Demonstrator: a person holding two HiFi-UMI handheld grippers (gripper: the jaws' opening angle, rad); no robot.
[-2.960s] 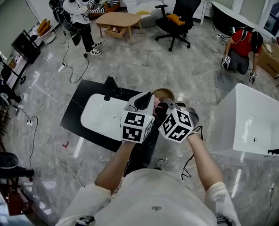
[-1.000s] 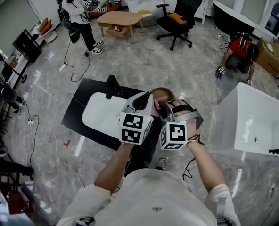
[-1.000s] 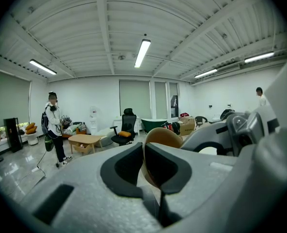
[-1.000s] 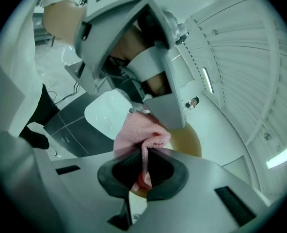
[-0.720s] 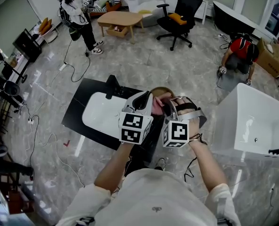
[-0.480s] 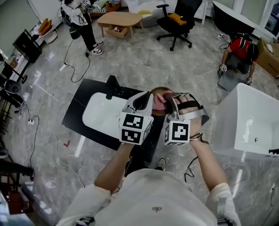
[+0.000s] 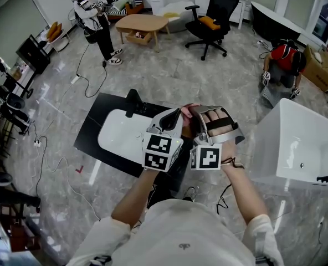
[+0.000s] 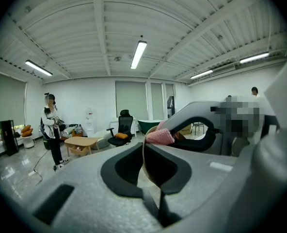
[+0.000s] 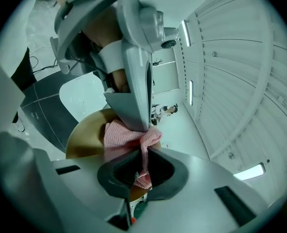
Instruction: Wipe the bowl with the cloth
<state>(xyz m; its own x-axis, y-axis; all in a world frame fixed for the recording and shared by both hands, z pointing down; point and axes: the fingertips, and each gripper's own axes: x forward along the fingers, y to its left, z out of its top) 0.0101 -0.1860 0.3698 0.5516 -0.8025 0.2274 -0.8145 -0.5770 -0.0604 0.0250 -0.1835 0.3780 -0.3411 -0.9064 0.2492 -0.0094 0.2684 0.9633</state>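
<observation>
Left hand-held gripper [image 8: 144, 147] clamped on bowl [image 9: 83, 139] rim — right hand-held gripper [image 9: 144, 154] pinching pink cloth [image 9: 120, 134] against bowl.

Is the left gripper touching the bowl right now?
Touching. In the left gripper view, the left gripper has both jaws clamped on the bowl at its rim.

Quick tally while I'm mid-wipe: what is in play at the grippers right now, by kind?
bowl: 1
cloth: 1
grippers: 2, left gripper shut on the bowl's rim, right gripper shut on the cloth
total: 4
</observation>
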